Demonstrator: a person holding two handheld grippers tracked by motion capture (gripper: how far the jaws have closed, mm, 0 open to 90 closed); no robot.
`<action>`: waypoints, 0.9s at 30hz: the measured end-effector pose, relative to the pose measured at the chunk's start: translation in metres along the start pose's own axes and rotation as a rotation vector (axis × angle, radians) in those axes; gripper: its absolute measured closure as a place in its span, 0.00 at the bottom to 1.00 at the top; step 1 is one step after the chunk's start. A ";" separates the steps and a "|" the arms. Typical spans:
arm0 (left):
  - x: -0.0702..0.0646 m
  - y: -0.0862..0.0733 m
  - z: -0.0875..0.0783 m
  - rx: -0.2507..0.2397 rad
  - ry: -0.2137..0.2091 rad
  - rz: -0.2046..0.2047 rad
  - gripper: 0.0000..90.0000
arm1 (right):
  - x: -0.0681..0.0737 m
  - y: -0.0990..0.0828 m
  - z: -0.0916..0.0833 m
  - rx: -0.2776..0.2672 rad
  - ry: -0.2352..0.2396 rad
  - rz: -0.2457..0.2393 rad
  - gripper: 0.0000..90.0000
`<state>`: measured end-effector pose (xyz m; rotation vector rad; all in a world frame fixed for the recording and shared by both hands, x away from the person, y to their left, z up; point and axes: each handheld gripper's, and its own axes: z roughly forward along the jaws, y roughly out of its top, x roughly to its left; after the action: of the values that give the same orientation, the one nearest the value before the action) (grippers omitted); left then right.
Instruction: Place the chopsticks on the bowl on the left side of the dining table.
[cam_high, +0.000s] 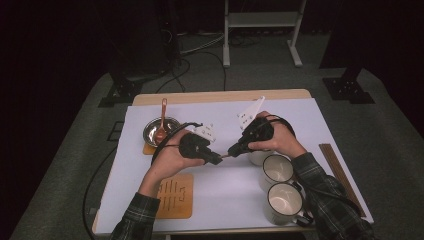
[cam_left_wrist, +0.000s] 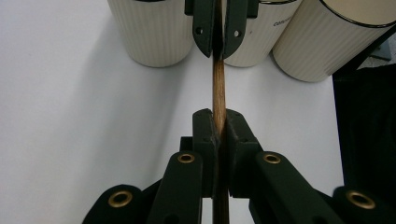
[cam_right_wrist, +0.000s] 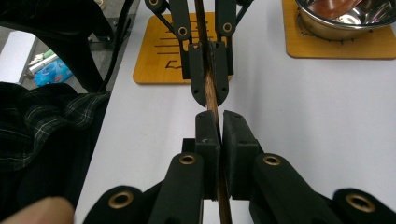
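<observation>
A thin brown wooden stick (cam_high: 224, 156) hangs above the middle of the white table cover, held level between my two grippers, which face each other tip to tip. My left gripper (cam_high: 218, 161) is shut on one end; in the left gripper view its pads (cam_left_wrist: 205, 128) press the stick (cam_left_wrist: 218, 84) from both sides. My right gripper (cam_high: 231, 152) is shut on the other end, and the right gripper view has the stick (cam_right_wrist: 211, 95) running from its jaws into the left gripper (cam_right_wrist: 208, 88) just beyond.
Three cream ribbed mugs (cam_high: 278, 169) stand at the front right, close under my right hand. A steel bowl (cam_high: 161, 130) holding a brown spoon sits on a wooden coaster at the back left. Another wooden coaster (cam_high: 175, 196) lies front left. More wooden sticks (cam_high: 340, 175) lie along the table's right edge.
</observation>
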<state>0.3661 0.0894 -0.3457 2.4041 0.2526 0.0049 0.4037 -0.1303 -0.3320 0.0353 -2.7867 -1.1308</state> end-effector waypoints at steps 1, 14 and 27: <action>0.000 0.000 0.000 0.001 0.000 0.000 0.94 | 0.000 -0.001 0.001 -0.004 -0.001 0.002 0.93; 0.004 -0.004 -0.004 -0.003 0.014 -0.029 0.94 | 0.003 -0.008 -0.009 -0.053 -0.119 0.041 0.60; 0.009 -0.011 -0.011 0.002 0.027 -0.059 0.94 | 0.007 -0.026 -0.026 -0.136 -0.272 0.084 0.37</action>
<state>0.3721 0.1066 -0.3457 2.3993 0.3359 0.0101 0.3994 -0.1676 -0.3309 -0.2665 -2.8969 -1.3950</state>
